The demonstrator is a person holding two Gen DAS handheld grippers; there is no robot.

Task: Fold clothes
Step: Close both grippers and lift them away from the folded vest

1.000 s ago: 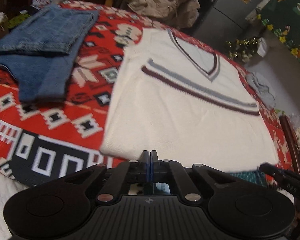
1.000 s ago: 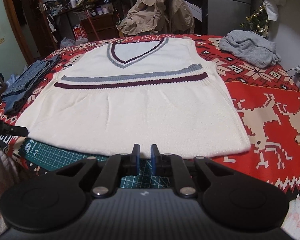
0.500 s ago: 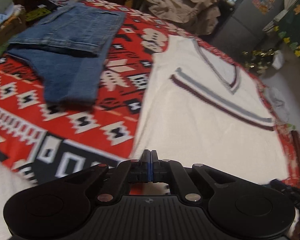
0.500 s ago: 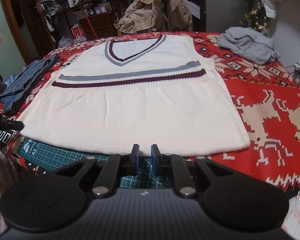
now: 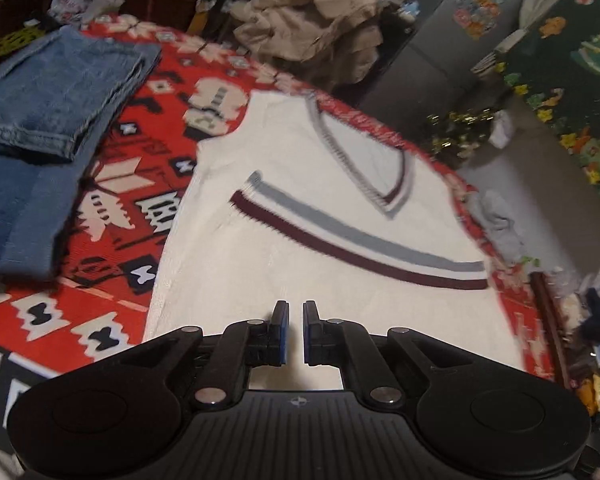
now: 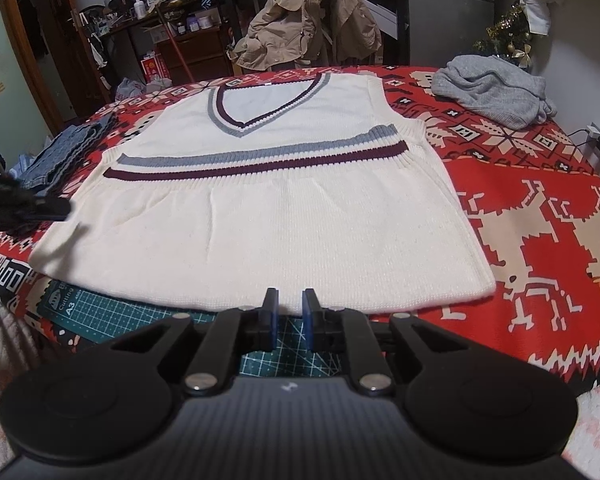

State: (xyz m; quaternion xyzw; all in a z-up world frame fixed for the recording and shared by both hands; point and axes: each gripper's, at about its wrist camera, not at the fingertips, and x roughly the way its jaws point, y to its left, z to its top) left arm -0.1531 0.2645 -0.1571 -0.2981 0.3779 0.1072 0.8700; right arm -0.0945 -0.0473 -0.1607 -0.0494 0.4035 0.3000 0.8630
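A cream sleeveless V-neck vest (image 6: 268,208) with a grey and a maroon chest stripe lies flat, front up, on the red patterned blanket (image 6: 540,200). My right gripper (image 6: 287,316) hovers at the middle of the near hem, over the green cutting mat (image 6: 112,304). Its jaws stand a little apart with nothing between them. In the left wrist view, my left gripper (image 5: 295,332) hangs over the vest (image 5: 300,240) near its lower left part. A narrow gap shows between its empty jaws. In the right wrist view it is a dark blur (image 6: 40,206) at the vest's left edge.
Folded blue jeans (image 5: 40,120) lie on the blanket left of the vest. A crumpled grey garment (image 6: 492,92) sits at the far right corner. A beige jacket (image 6: 308,28) hangs over a chair behind the table, with cluttered shelves beyond.
My left gripper has shifted right, from the vest's left edge to over its lower part. Its jaws, pressed together before, now show a narrow gap. The right gripper has stayed put.
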